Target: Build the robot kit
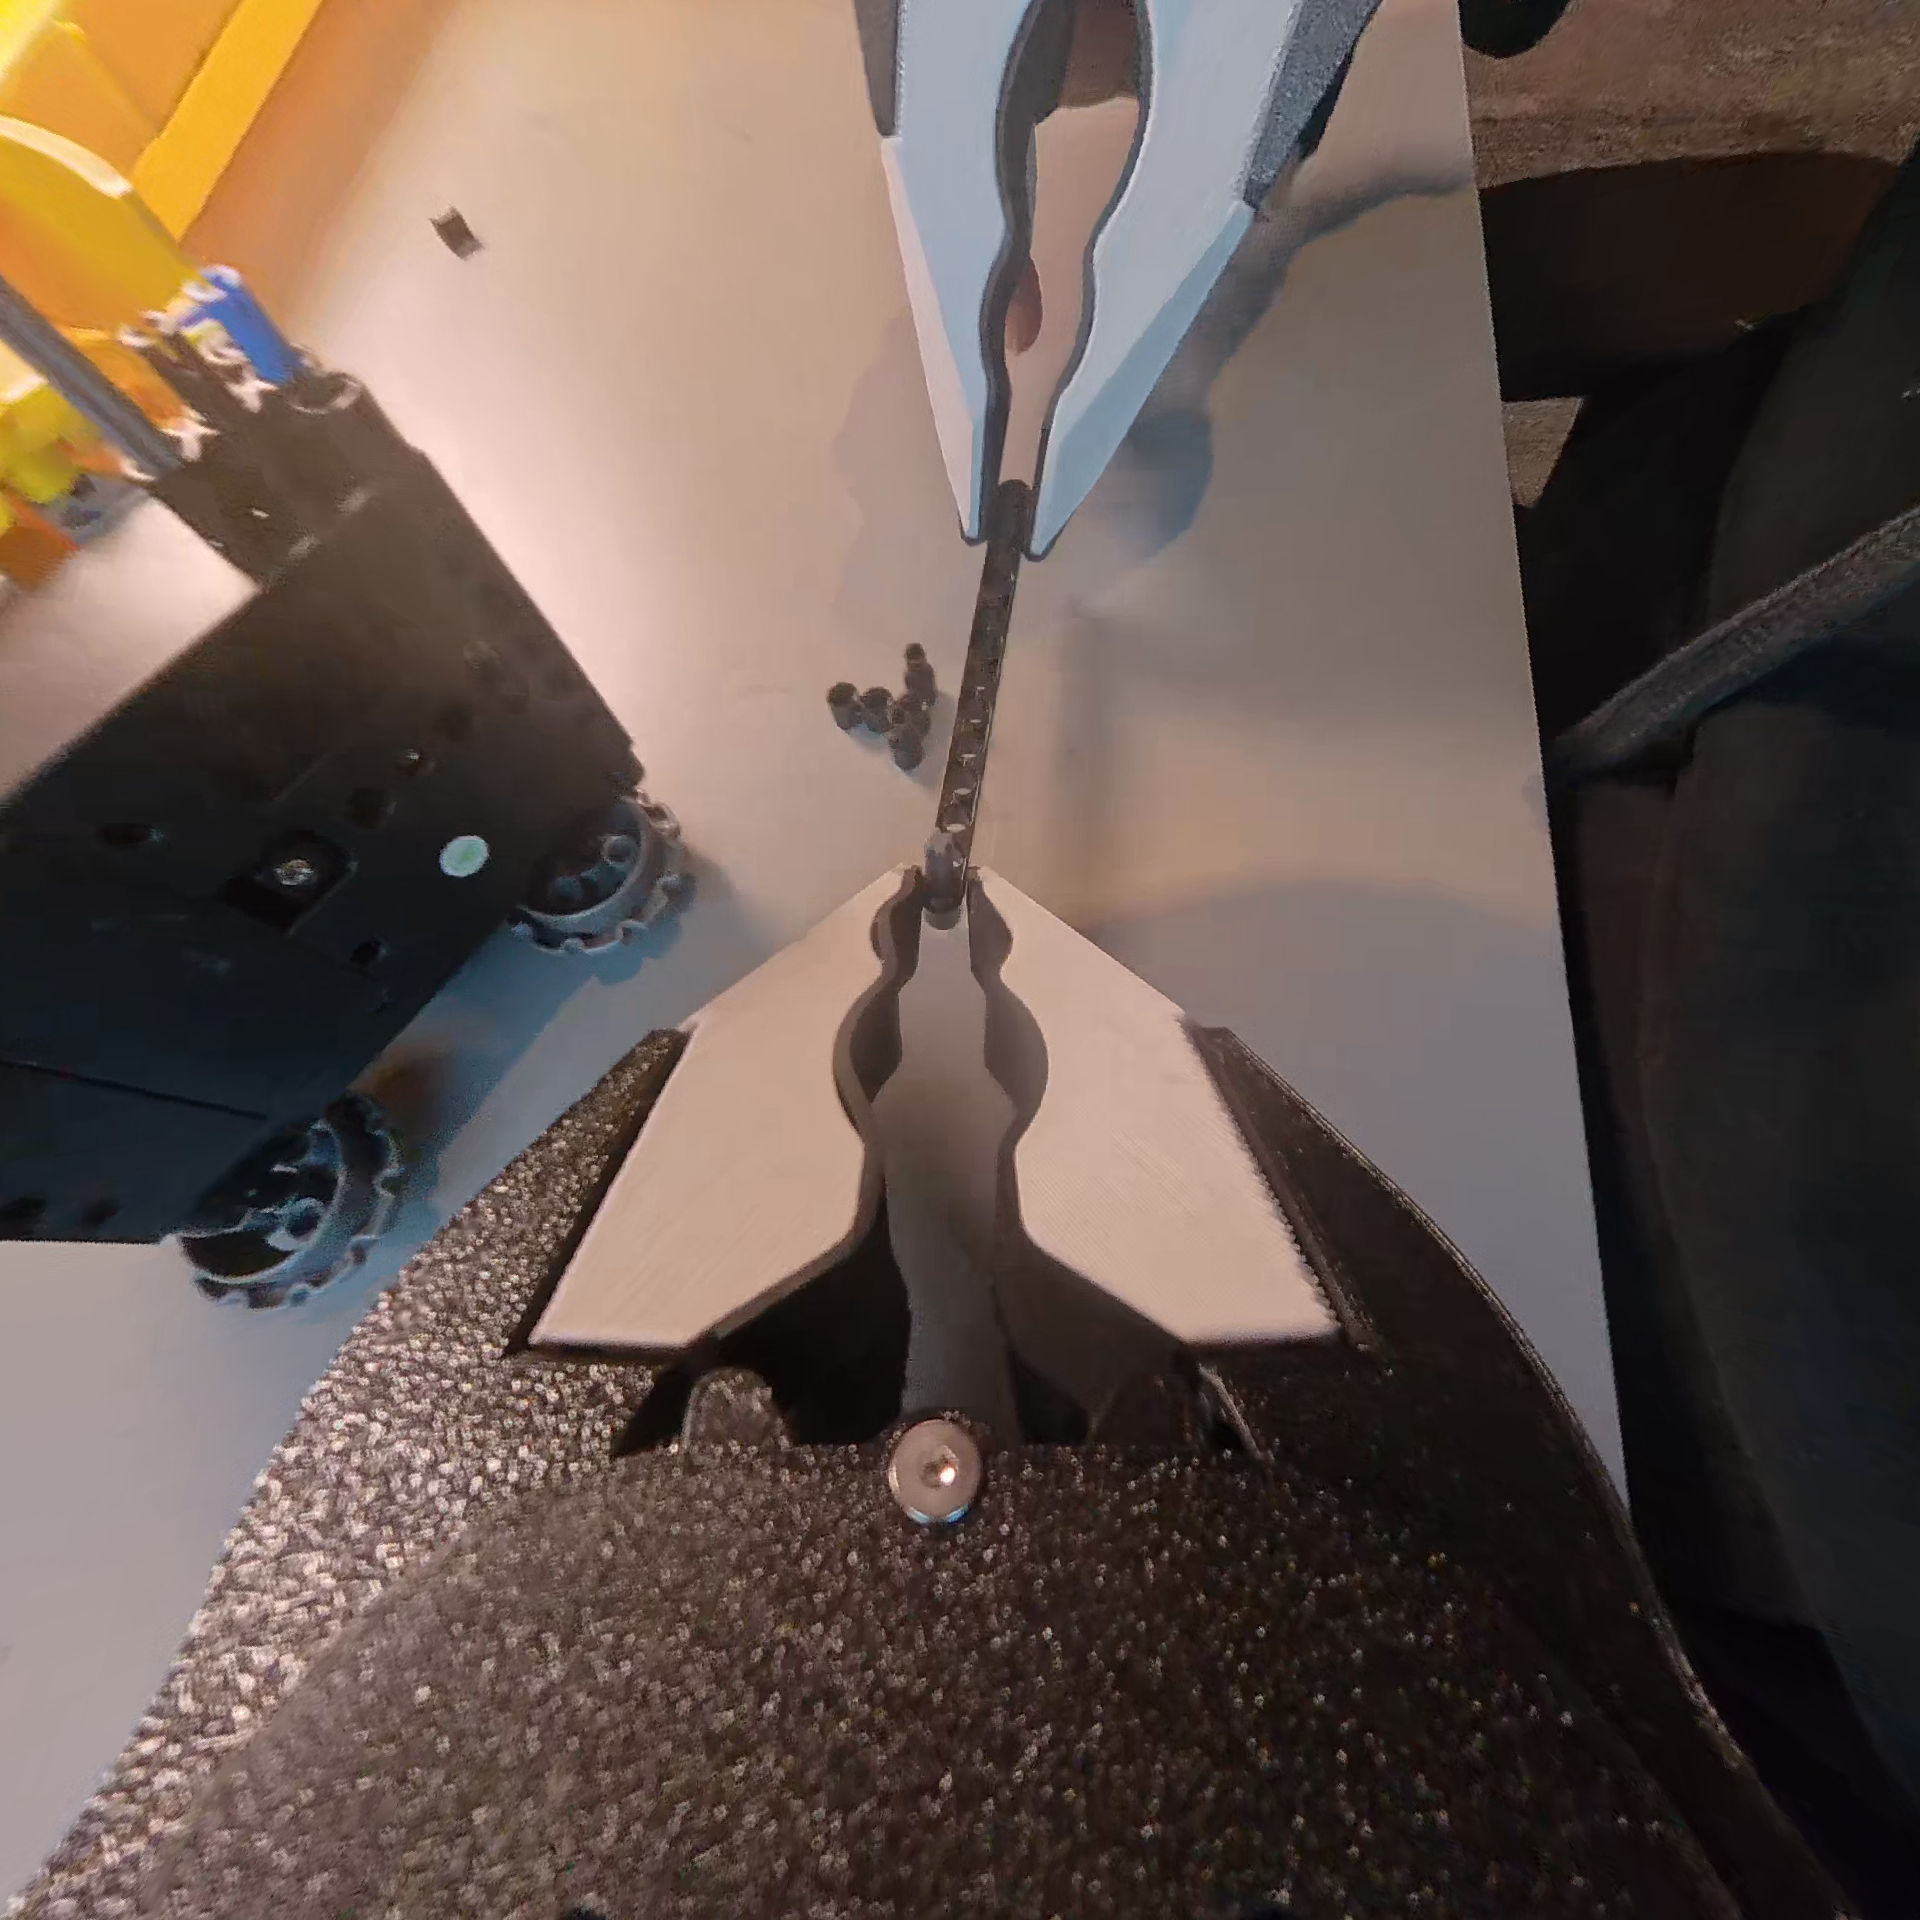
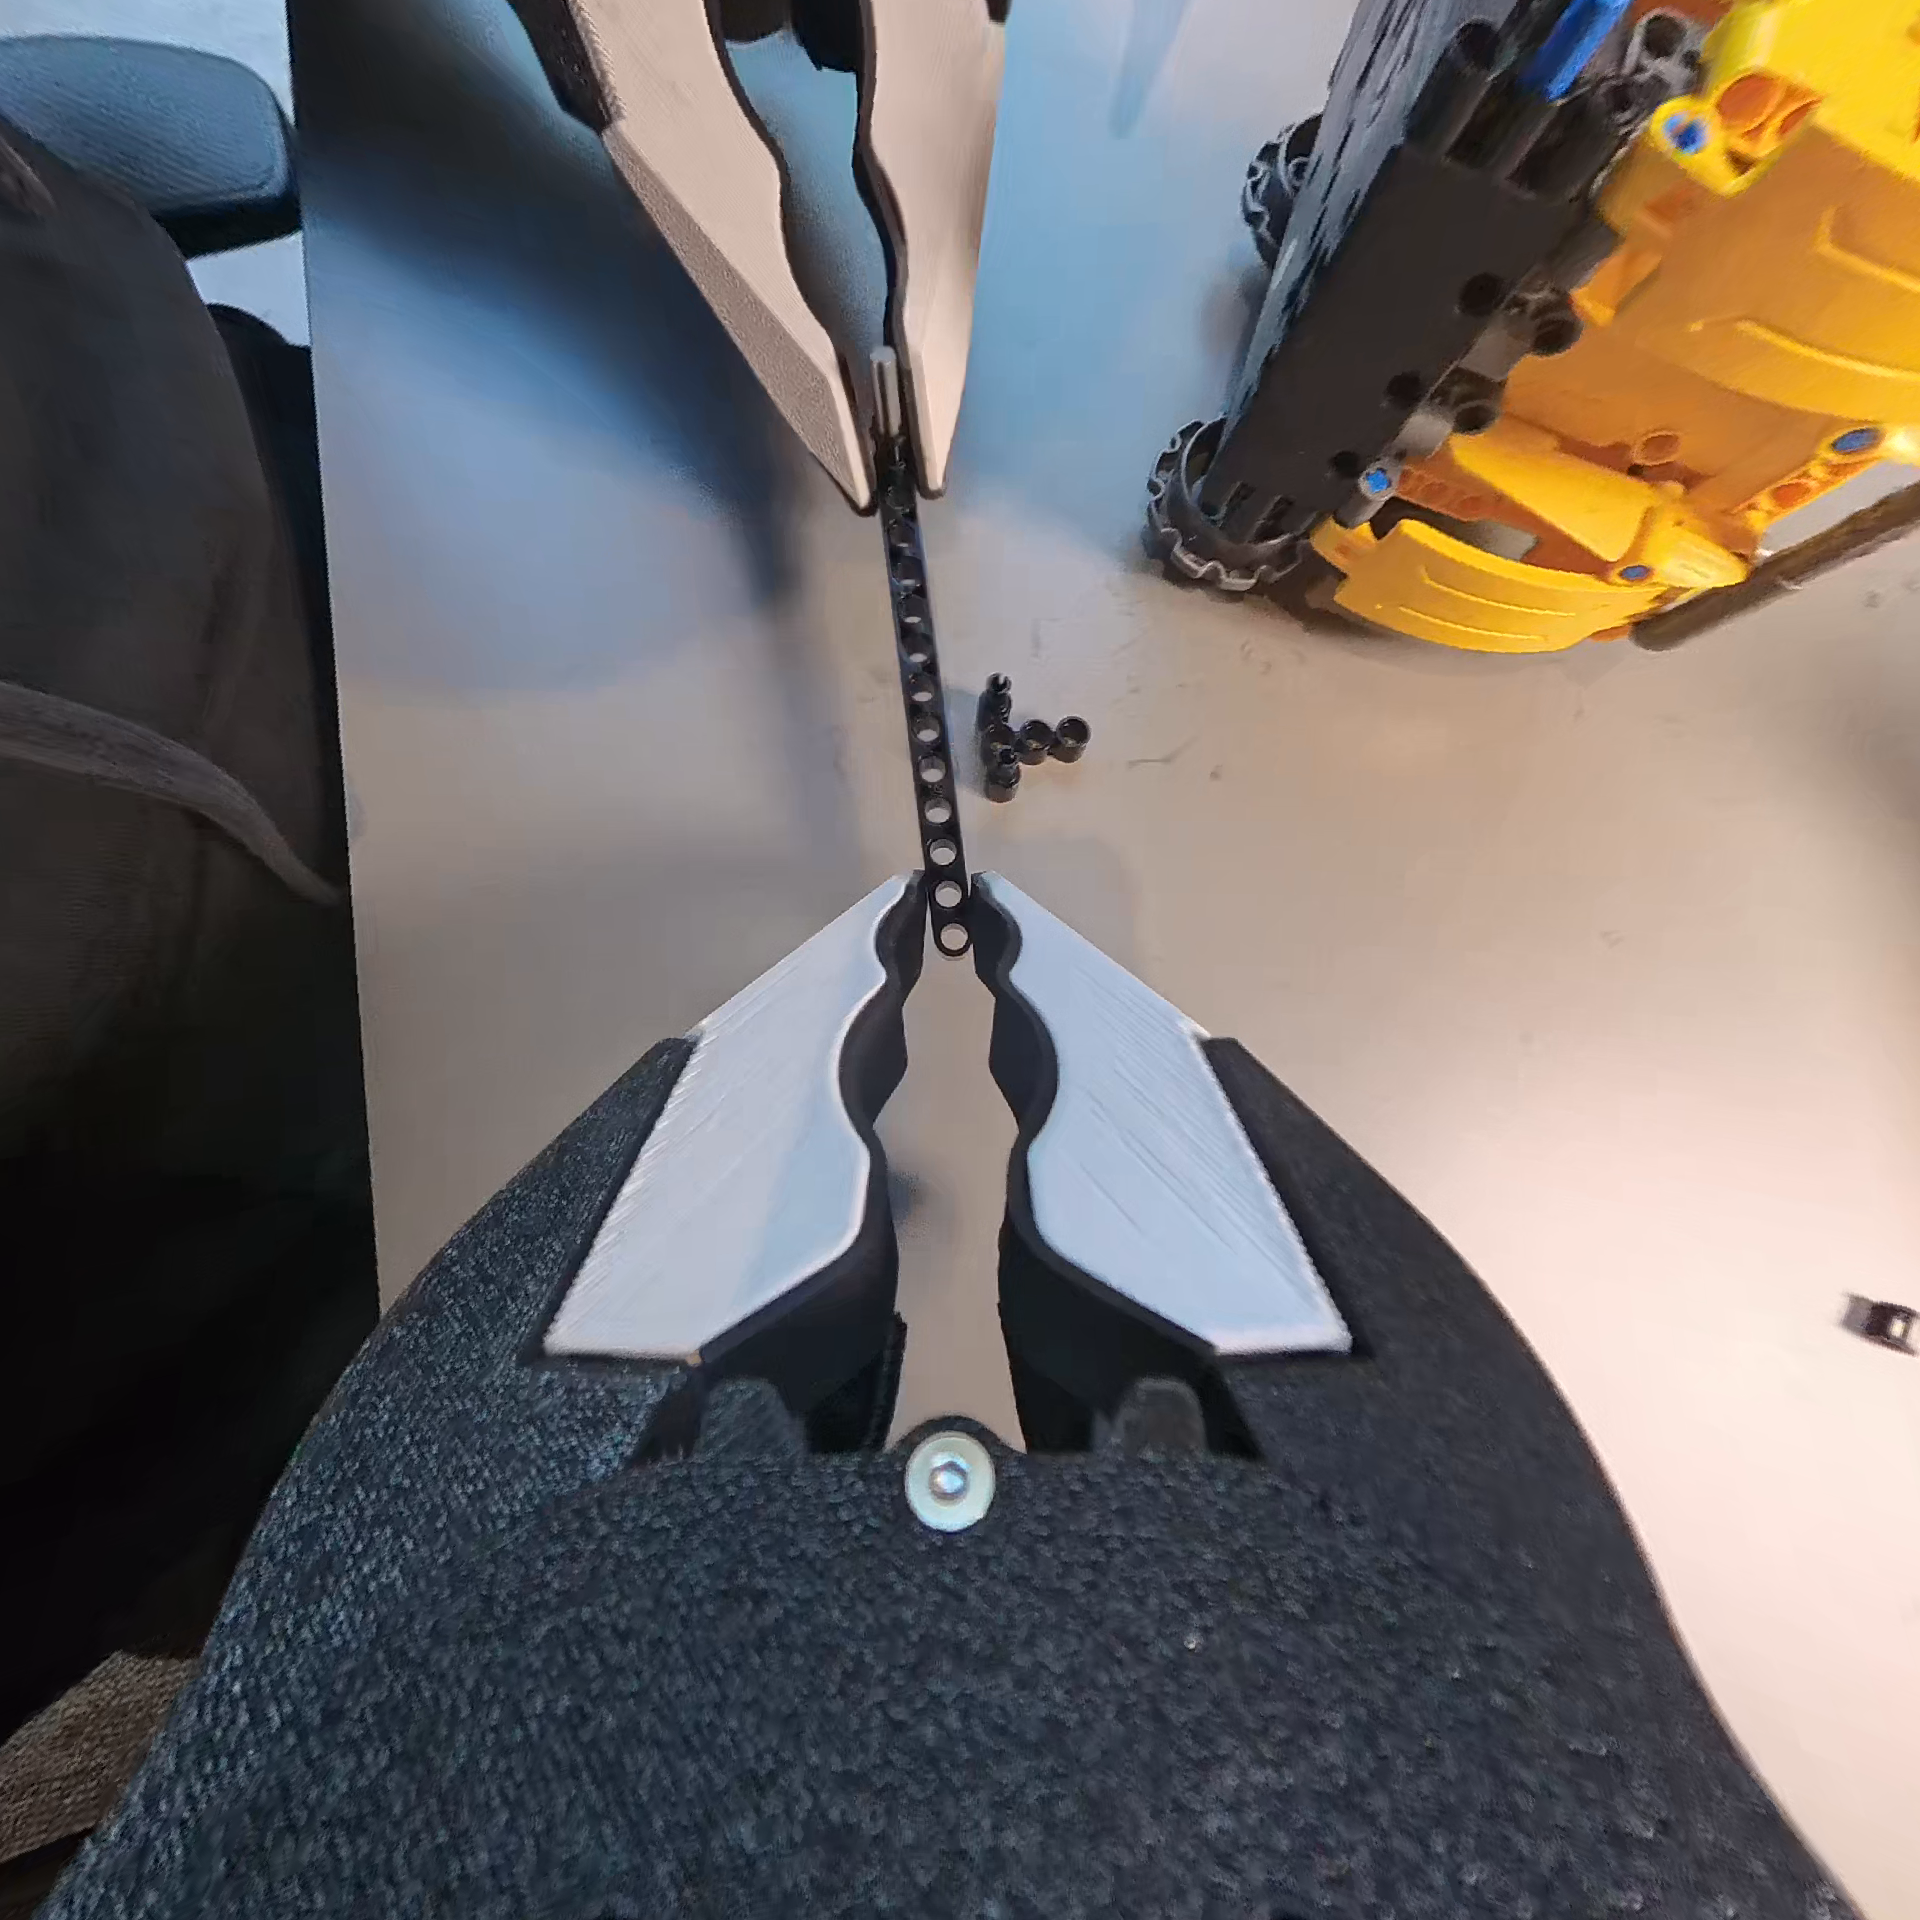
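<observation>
Right wrist view: we see our right gripper [image 2: 948, 914] and left gripper [image 2: 896, 478] each pinching one end of a slim, black, hole-perforated plastic beam [image 2: 925, 707].

Glossy black plastic beam [image 2: 928, 727]

The pale, smooth tabletop [image 2: 1351, 935] carried a small cluster of black pins [image 2: 1023, 740] near its middle. Well apart from them, a yellow and black brick-built vehicle [image 2: 1538, 343] lay tipped on its side, its dark underside and toothed black wheels [image 1: 603, 883] showing. One lone small black piece [image 2: 1883, 1322] lay by itself farther off on the bare surface.
</observation>
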`<state>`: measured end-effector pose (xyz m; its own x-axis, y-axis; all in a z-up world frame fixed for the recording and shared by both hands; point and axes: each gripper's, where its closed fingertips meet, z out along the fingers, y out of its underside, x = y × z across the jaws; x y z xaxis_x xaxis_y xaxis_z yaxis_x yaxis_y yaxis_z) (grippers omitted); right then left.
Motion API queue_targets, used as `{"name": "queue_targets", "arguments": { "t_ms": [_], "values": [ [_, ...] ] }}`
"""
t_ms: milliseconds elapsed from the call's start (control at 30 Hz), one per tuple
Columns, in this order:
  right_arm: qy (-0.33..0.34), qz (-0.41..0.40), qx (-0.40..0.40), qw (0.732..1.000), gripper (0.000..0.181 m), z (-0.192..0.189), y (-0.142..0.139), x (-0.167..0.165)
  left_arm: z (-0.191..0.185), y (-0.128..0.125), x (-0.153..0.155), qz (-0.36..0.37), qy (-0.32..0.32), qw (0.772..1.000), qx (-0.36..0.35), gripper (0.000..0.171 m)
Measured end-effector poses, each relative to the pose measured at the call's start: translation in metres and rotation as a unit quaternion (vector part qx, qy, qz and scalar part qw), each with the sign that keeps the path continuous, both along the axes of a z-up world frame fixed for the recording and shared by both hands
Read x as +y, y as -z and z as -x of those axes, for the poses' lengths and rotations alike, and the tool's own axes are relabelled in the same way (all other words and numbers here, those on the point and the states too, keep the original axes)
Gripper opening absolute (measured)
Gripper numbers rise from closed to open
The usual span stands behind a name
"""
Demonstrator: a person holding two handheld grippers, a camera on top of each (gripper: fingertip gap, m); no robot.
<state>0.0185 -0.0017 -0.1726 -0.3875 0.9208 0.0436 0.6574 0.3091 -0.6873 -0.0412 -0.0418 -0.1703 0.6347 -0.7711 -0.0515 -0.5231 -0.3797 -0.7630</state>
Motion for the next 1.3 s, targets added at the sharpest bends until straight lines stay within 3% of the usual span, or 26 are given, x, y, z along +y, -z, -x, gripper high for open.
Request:
{"name": "queue_targets", "arguments": {
  "t_ms": [367,1067,1300],
  "values": [
    [0.015,0.014,0.005,1.0,0.008,0.002,-0.001,0.013,0.005,0.001,0.018,0.008,-0.001,1.0,-0.001,0.006],
    [0.011,0.033,0.002,0.999,0.008,0.004,0.004,0.012,0.006,0.007,0.017,0.026,0.009,1.0,0.003,0.006],
    [-0.007,0.021,0.023,0.999,0.02,0.017,-0.008,0.008,0.005,0.006,0.017,0.024,0.01,1.0,0.003,0.006]
  ]
}}
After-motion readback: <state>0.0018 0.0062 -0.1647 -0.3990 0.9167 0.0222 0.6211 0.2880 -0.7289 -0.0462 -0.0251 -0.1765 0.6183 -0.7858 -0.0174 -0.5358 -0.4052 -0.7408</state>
